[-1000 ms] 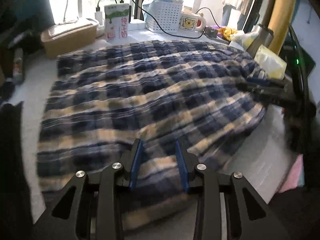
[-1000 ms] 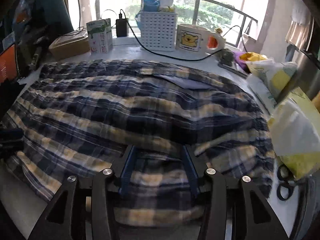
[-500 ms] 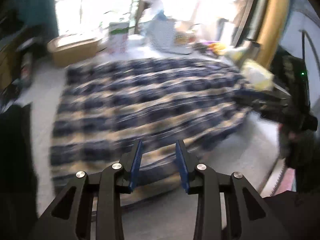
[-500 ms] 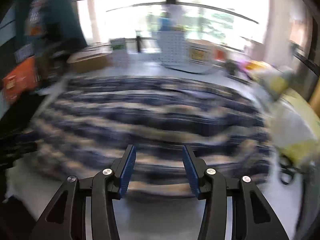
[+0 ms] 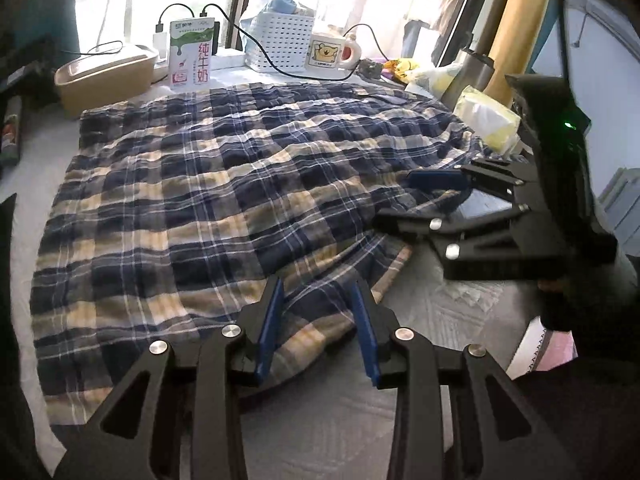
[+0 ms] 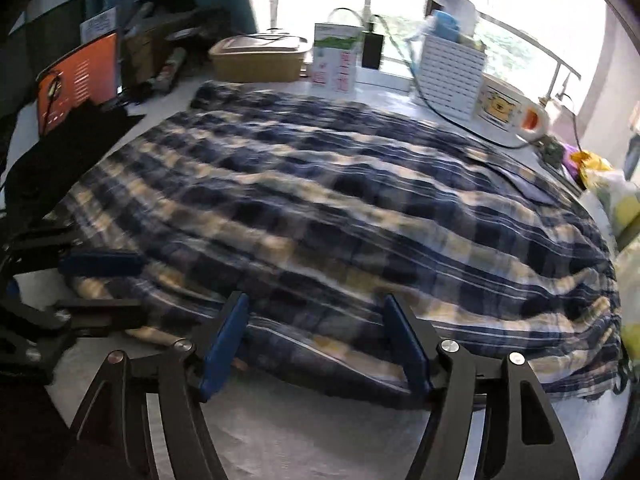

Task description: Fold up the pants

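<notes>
The blue and cream plaid pants (image 5: pixel 224 200) lie spread flat over the white table; they also fill the right wrist view (image 6: pixel 340 216). My left gripper (image 5: pixel 316 300) is open and empty, its blue pads straddling the near hem. My right gripper (image 6: pixel 316 320) is open and empty over the near edge of the pants. It also shows in the left wrist view (image 5: pixel 424 200), coming in from the right with its jaws apart over the cloth. The left gripper shows in the right wrist view (image 6: pixel 100 284) at the left edge.
Along the back stand a tan lidded box (image 5: pixel 104 76), a milk carton (image 5: pixel 191 56), a white basket (image 5: pixel 280 46), a bear mug (image 5: pixel 334 52) and black cables. Yellow tissue packs (image 5: pixel 488 118) lie at the right. A laptop with an orange screen (image 6: pixel 76 80) stands at the left.
Both grippers pulled back off the pants toward the near edge, then came forward to the near hem again. The right gripper swung left and opened wider. The pants stay flat.
</notes>
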{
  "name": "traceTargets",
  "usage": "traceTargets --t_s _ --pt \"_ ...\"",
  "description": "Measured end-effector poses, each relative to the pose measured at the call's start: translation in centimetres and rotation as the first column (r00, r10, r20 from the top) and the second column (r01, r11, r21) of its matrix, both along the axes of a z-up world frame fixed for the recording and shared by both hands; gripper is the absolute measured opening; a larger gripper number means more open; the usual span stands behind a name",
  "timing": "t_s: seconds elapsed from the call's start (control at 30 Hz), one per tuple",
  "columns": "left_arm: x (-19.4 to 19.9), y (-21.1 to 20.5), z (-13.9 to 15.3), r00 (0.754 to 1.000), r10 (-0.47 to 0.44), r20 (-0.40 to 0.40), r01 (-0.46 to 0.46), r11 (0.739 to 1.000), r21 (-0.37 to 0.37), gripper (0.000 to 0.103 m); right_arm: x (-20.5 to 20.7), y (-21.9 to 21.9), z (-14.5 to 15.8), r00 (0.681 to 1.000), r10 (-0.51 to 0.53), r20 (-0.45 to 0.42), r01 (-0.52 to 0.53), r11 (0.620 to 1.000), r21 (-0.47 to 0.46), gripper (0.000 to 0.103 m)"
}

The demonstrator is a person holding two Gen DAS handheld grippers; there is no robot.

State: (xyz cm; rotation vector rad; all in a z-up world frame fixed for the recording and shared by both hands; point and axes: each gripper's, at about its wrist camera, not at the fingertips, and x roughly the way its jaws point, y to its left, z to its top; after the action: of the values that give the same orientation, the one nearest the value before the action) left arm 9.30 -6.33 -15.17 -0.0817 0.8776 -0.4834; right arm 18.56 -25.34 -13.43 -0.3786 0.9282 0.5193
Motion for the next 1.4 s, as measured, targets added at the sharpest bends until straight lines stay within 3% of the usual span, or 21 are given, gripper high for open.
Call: traceTargets --t_s 0.33,0.5,0.6,0.7,0.97,1.03,1.17,1.3,1.4 --pt "-0.7 0.9 0.8 0.999 -0.033 -0.018 0.034 0.997 0.071 0.035 0.2 -7.4 1.0 0.988 -0.153 0.020 0.154 0.987 -0.041 0.072" --pt "-0.2 4.3 1.5 0.997 0.070 -0.009 -0.069 0.993 0.092 0.036 -0.5 -10.5 1.5 0.972 -0.235 0.033 0.236 0.970 -0.055 0.072" --pt "0.2 6.2 0.4 0.987 0.147 -0.061 -0.138 0.983 0.123 0.036 -0.6 -12.3 1.7 0.960 -0.282 0.010 0.282 0.959 -0.019 0.072" --pt "-0.6 6.7 0.1 0.986 0.163 -0.048 -0.155 0.979 0.134 0.036 -0.5 -13.1 1.9 0.950 -0.313 0.016 0.313 0.950 -0.007 0.072" --pt "-2.3 7.9 0.6 0.981 0.192 -0.010 -0.182 0.947 0.266 0.036 0.0 -13.1 3.7 0.949 -0.308 0.065 0.308 0.951 0.012 0.072" --pt "-2.0 9.0 1.3 0.975 0.220 0.003 -0.214 0.943 0.256 0.036 0.3 -13.2 4.0 0.947 -0.311 0.076 0.311 0.950 0.015 0.072" --pt "0.0 10.9 3.3 0.964 0.261 0.051 -0.266 0.941 0.209 0.036 0.6 -14.3 4.6 0.933 -0.349 0.086 0.347 0.937 0.035 0.072" --pt "4.3 10.6 5.0 0.972 0.208 0.109 -0.226 0.955 0.193 0.036 1.0 -15.2 4.9 0.917 -0.387 0.095 0.385 0.922 0.046 0.073" --pt "8.8 9.6 5.4 0.978 0.177 0.107 -0.194 0.965 0.175 0.036 1.4 -15.8 5.4 0.906 -0.408 0.110 0.404 0.913 0.060 0.074"
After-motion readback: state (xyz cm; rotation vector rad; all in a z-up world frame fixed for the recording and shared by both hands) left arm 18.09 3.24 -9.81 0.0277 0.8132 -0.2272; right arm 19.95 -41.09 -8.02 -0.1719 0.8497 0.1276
